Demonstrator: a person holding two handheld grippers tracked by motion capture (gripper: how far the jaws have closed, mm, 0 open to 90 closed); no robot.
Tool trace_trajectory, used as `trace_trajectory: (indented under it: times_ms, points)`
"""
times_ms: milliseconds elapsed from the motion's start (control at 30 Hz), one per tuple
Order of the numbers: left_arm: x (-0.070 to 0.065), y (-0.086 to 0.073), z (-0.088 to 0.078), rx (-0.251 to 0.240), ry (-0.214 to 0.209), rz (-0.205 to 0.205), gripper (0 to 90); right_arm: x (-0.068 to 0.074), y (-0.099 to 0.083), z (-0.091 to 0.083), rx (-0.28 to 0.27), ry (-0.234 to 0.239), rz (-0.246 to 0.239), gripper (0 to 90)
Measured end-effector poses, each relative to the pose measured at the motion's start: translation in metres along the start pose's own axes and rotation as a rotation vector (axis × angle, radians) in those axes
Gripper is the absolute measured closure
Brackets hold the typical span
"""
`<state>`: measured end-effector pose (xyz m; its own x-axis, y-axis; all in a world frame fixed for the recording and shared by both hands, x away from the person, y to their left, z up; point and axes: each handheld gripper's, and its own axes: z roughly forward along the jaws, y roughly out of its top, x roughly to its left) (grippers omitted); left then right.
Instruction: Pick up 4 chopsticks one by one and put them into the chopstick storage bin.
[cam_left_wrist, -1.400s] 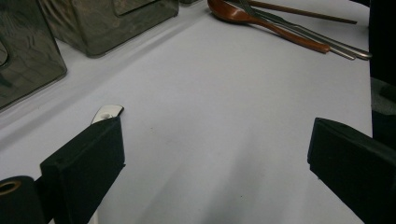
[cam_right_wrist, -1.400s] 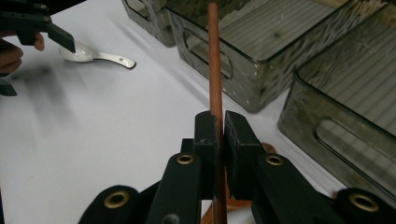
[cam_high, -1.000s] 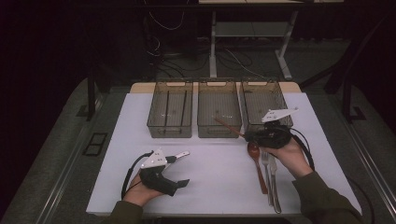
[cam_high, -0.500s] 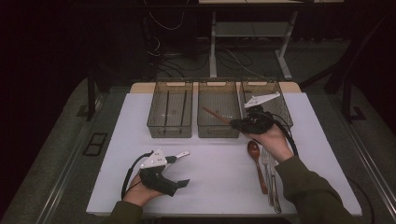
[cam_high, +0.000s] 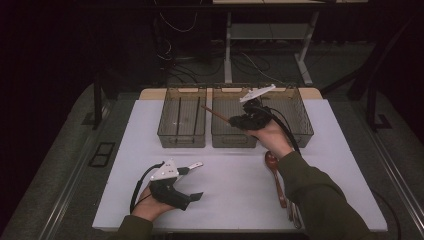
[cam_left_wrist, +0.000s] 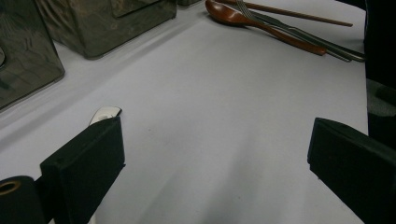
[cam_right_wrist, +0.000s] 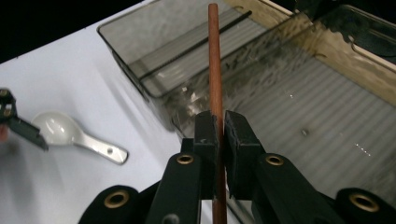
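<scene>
Chopstick (cam_right_wrist: 215, 60), wooden, single: clamped between the fingers (cam_right_wrist: 206, 133) of the right gripper (cam_high: 248, 119), which are drawn narrow on its shaft. In the high view it hangs above the middle bin (cam_high: 225, 142) of three smoked-plastic bins at the twelve o'clock edge of the worktop (cam_high: 235, 195).

Orientation: long axis lies roughly level, running from the gripper toward ten o'clock in the high view, free end (cam_high: 204, 107) over the gap between the middle bin and the left bin (cam_high: 181, 141). In the right gripper view the shaft rises straight ahead along the fingers, tip toward twelve o'clock.

Handling note, judged: the step in hand looks like placing the chopstick in a bin. Best to swing the shaft parallel to the bin's long walls, lower until it is well inside the rim, then release; let go as it lies now and the tip could catch a wall and tip out.

Left gripper (cam_high: 172, 187): resting near six o'clock on the worktop, fingers (cam_left_wrist: 84, 161) spread wide, holding nothing; a white spoon (cam_right_wrist: 70, 133) lies just beside it.

Remaining items: brown wooden spoon (cam_high: 274, 175), a fork and another chopstick (cam_left_wrist: 299, 11) at four o'clock.
</scene>
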<state>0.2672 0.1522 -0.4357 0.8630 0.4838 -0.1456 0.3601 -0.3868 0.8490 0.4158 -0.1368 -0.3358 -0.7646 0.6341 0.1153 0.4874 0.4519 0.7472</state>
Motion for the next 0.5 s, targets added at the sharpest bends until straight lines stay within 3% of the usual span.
trace_trajectory:
  times_ms: [500]
  points:
    - [0.000, 0.000, 0.000, -0.008, -0.004, 0.002, 2.9, 0.011, 0.034, 0.057, 0.046, 0.011, 0.001, 83.7]
